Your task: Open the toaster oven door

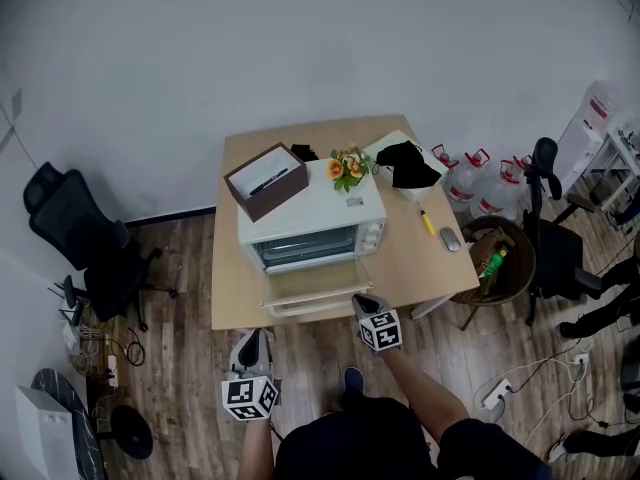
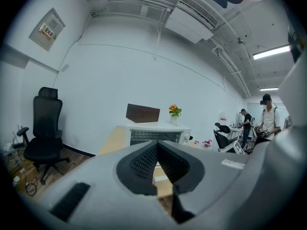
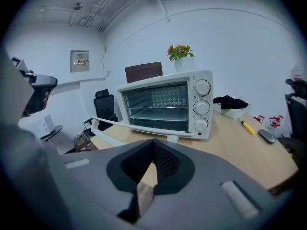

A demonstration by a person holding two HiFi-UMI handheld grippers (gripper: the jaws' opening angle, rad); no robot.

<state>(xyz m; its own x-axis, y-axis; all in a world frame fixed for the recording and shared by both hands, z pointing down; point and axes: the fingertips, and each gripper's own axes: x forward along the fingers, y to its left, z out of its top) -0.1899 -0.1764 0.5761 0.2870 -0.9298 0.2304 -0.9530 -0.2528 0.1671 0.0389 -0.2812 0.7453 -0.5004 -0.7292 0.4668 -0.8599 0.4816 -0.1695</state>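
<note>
The white toaster oven (image 1: 312,223) stands on the wooden table (image 1: 405,268). Its glass door (image 1: 315,293) hangs open, folded down flat towards the table's front edge. In the right gripper view the oven (image 3: 165,107) shows its racks, and the door's handle bar (image 3: 127,126) juts out to the left. My right gripper (image 1: 362,303) is shut and holds nothing, just off the door's right front corner. My left gripper (image 1: 252,343) is shut and empty, lower left, off the table over the floor. The left gripper view shows the oven (image 2: 156,135) farther off.
A brown box (image 1: 267,180) and a flower pot (image 1: 347,168) sit on the oven's top. A black cloth (image 1: 405,163), a yellow screwdriver (image 1: 427,221) and a mouse (image 1: 450,239) lie at the table's right. A black office chair (image 1: 85,243) stands left, a round bin (image 1: 500,258) right.
</note>
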